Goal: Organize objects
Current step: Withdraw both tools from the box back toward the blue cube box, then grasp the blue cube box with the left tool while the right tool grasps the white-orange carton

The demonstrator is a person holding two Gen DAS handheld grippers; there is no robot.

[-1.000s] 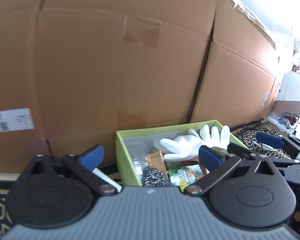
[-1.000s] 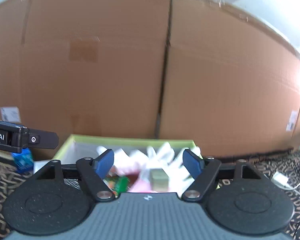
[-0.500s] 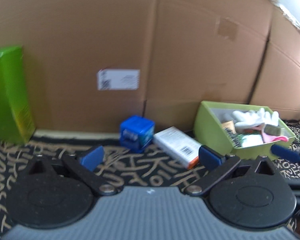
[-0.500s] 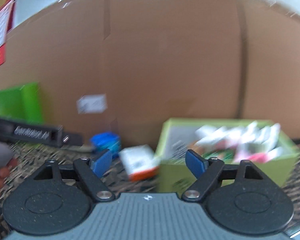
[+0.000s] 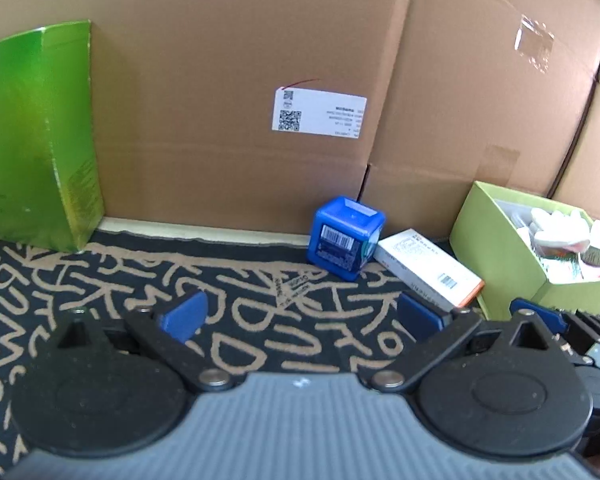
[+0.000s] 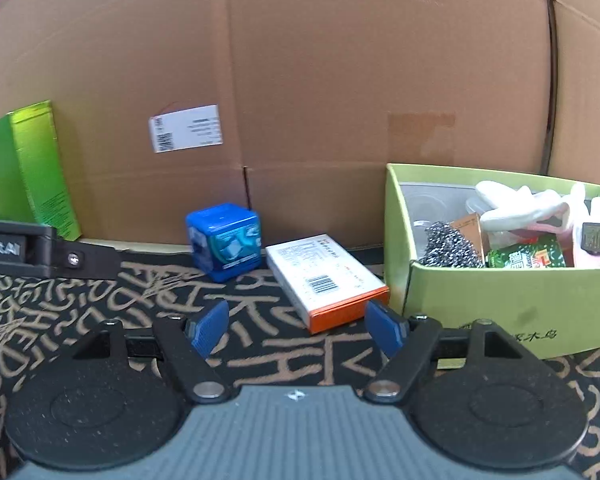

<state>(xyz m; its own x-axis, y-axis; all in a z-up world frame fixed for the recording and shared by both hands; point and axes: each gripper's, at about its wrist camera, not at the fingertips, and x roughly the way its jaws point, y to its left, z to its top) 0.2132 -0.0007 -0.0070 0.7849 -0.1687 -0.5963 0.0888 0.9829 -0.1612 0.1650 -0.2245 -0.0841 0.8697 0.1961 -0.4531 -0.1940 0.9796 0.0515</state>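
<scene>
Both wrist views, approach stage of a tidying task: the right gripper (image 6: 296, 326) hovers low over the patterned mat (image 6: 100, 304) with its blue pads standing wide apart and nothing between them; the left gripper (image 5: 300, 314) is likewise spread wide and empty, its pads framing bare mat; the two loose items lie near the foot of the cardboard wall (image 6: 340, 80), namely a blue cube-shaped box (image 6: 224, 246) and, just beside it on its right, a flat white carton with an orange end (image 6: 324, 276) lying on its broad face; to the right of the carton stands the open light-green box (image 6: 480, 300), already holding white gloves (image 6: 516, 206), a steel scourer (image 6: 450, 246), a green packet (image 6: 526, 258) and other small goods that cannot be told apart; a tall green carton (image 5: 32, 140) stands upright at far left, well apart from the rest; judged from this layout, most things are sorted and the step in hand is the reach for one of the two remaining items, the white carton lying nearest the right pads; the next move calls for advancing until the pads straddle the carton's narrow sides, closing on it, then lifting it clear of the light-green box's near wall before release.
</scene>
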